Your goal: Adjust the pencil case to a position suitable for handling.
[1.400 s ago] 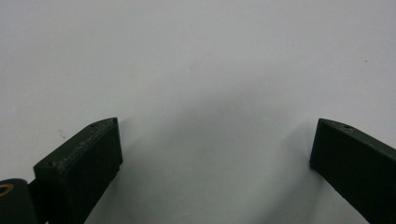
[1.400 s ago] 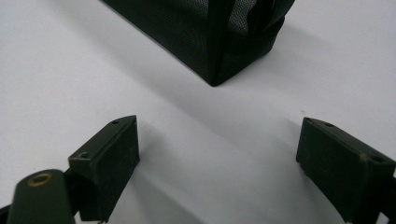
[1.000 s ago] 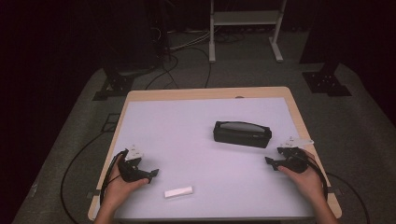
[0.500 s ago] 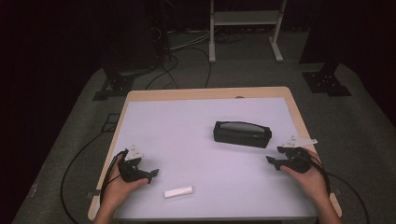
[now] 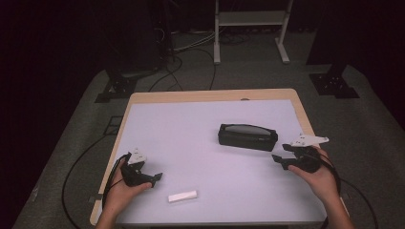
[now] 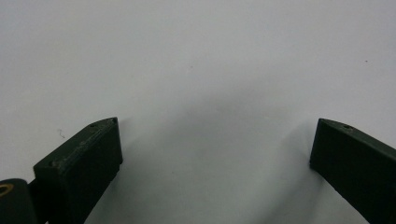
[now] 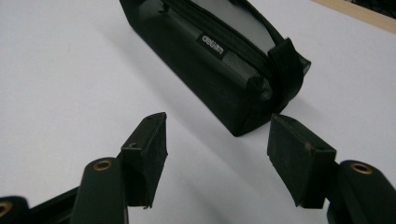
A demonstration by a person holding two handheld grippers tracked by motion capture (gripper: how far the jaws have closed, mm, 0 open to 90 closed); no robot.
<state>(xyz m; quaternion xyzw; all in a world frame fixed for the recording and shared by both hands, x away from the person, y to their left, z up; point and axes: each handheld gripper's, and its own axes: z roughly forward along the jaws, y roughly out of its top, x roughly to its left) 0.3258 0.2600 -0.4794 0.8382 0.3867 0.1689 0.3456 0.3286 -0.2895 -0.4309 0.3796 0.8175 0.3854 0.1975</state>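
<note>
White covers the table (image 5: pixel 191 124) top, with a wooden rim showing at its edges, and everything else is placed here by the case. Black and zipped, the case (image 5: pixel 248 136) lies flat on the table right of centre, its long side running across, its near end just ahead of the right gripper in the right gripper view (image 7: pixel 224 51).

What has changed is on that side. Compared with a second ago, the right gripper (image 5: pixel 281 161) sits a little higher and nearer the case's right end, now just off its right front corner and not touching it. Its jaws have just been closing a little, yet they stand spread, with only bare table between them (image 7: pixel 215 158). I judge this to be the start of a reach for the case: the gripper is aimed at the end with the loop, and the gap looks about wide enough to take that end.

Left of the case and well apart from it, the left gripper (image 5: pixel 155 178) has not shifted; its jaws are spread wide over bare table (image 6: pixel 215 154).

Smallest, a white stick (image 5: pixel 182 196) lies unmoved in front of the case to its left, near the left gripper, touched by nothing.
</note>
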